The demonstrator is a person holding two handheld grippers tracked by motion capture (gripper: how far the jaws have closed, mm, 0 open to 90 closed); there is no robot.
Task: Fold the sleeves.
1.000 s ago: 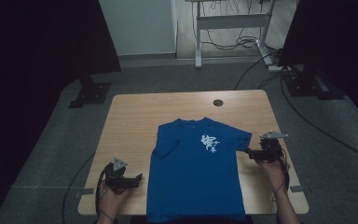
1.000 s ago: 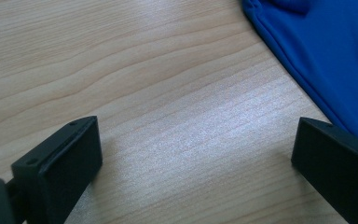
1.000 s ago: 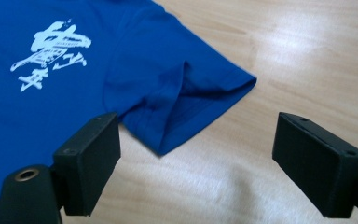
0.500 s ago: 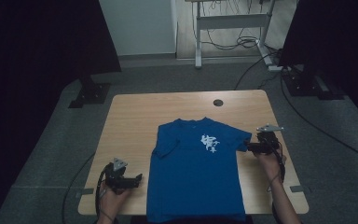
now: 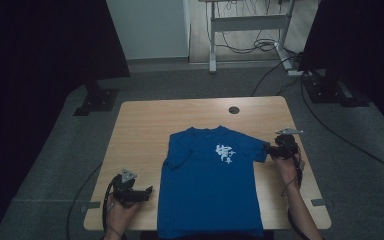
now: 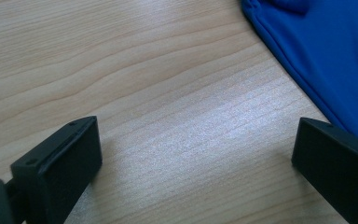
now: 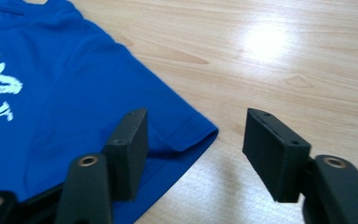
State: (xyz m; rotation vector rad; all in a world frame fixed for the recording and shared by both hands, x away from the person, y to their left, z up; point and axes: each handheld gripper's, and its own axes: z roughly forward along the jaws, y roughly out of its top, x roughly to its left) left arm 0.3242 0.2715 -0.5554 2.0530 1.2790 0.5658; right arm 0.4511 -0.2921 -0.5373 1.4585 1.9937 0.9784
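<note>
Right gripper jaws just closing, half-spread astride sleeve hem, not yet pinching; blue T-shirt flat at table near edge; soft, light; grip sleeve hem; left gripper spread, empty.

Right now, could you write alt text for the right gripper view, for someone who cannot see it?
A blue T-shirt's sleeve lies flat on a light wooden table, its hem corner between the two black jaws of the right claw. The jaws have just been closing but do not yet pinch it.
</note>
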